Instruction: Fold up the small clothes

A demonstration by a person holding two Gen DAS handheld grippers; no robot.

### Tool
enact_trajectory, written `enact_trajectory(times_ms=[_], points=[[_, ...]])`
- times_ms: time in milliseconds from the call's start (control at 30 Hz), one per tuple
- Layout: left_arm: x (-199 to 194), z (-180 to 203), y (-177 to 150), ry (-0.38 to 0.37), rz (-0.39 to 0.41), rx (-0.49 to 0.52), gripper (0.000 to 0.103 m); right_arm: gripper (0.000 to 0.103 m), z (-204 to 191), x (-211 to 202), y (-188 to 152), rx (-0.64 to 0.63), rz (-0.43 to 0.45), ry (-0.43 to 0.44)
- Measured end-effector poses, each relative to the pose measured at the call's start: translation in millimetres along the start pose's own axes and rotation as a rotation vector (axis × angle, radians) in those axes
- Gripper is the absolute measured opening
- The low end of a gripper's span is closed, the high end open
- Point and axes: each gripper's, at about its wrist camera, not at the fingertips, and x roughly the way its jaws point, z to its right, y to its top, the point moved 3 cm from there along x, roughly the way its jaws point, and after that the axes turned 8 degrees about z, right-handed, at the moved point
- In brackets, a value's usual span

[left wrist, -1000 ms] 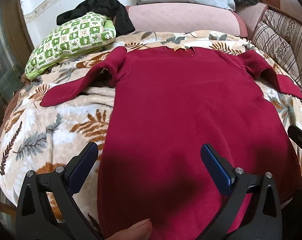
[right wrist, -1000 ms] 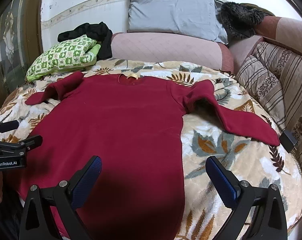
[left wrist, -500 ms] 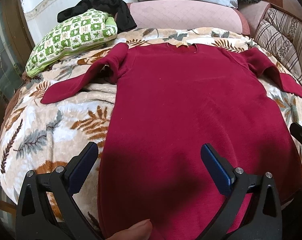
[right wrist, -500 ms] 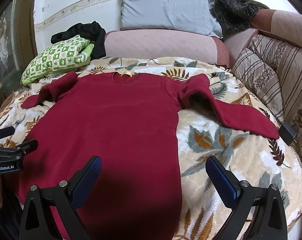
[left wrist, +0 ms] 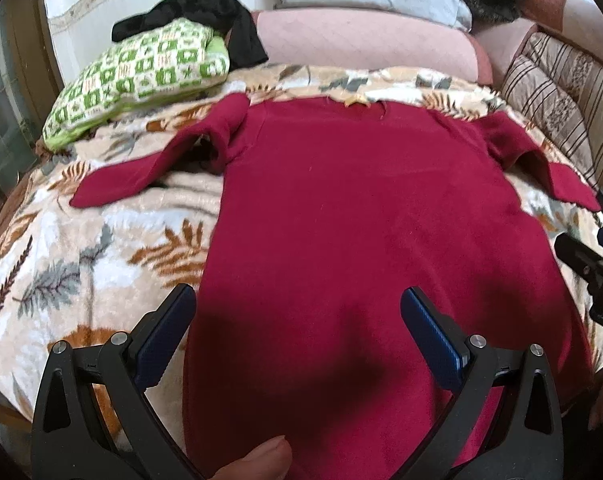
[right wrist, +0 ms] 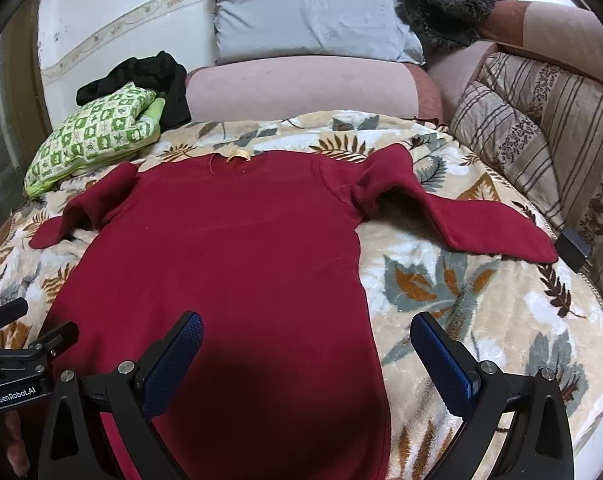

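Observation:
A dark red long-sleeved top (left wrist: 353,216) (right wrist: 229,256) lies spread flat on a leaf-patterned blanket (left wrist: 81,256) (right wrist: 473,312), neck at the far side, both sleeves angled outward. My left gripper (left wrist: 297,320) hovers open over the hem's left part, nothing between its blue pads. My right gripper (right wrist: 307,344) is open above the hem's right edge, also empty. Each gripper shows at the edge of the other's view. A thumb (left wrist: 257,460) shows at the bottom of the left wrist view.
A green checked pillow (right wrist: 93,136) with black clothing (right wrist: 145,80) on it lies at the far left. A pink bolster (right wrist: 301,88) and grey pillow (right wrist: 313,20) sit behind. Striped cushions (right wrist: 541,128) line the right, with a small black charger (right wrist: 573,248) beside them.
Both grippers have eased slightly back and the views have shifted a little; the top has not moved and both stay open.

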Motion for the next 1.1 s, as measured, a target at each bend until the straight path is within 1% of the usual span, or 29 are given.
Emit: enact_trajectory(times_ms=[100, 167, 233, 300, 367, 467, 533, 633, 767, 967, 1100], points=[[-5, 7, 3, -0.033, 0.023, 0.010, 0.103, 0.103, 3, -2, 1, 0.025, -0.008, -0.001], [-5, 15, 3, -0.047, -0.008, 0.057, 0.103, 0.103, 3, -3, 2, 0.038, -0.013, -0.007], [-5, 20, 1, -0.045, -0.026, 0.088, 0.103, 0.103, 3, -2, 1, 0.032, -0.015, -0.008], [-4, 21, -1, -0.049, -0.038, 0.091, 0.103, 0.103, 2, 0, -2, 0.016, -0.020, -0.018], [-2, 21, -4, -0.047, -0.042, 0.095, 0.103, 0.103, 3, 2, -4, 0.032, -0.029, -0.013], [-1, 19, -5, -0.051, -0.045, 0.080, 0.103, 0.103, 3, 3, -3, 0.036, -0.023, -0.014], [0, 22, -7, -0.086, -0.054, 0.081, 0.103, 0.103, 1, 3, -2, 0.033, -0.023, -0.013], [1, 26, -8, -0.088, -0.055, 0.100, 0.103, 0.103, 2, 4, -3, 0.029, -0.027, -0.013], [2, 28, -10, -0.092, -0.061, 0.101, 0.103, 0.103, 3, 6, -4, 0.039, -0.032, -0.016], [9, 21, -10, -0.109, -0.095, 0.047, 0.102, 0.103, 0, 9, -5, 0.035, -0.043, -0.010], [10, 19, -11, -0.107, -0.102, 0.027, 0.102, 0.103, -1, 10, -5, 0.042, -0.051, -0.004]])
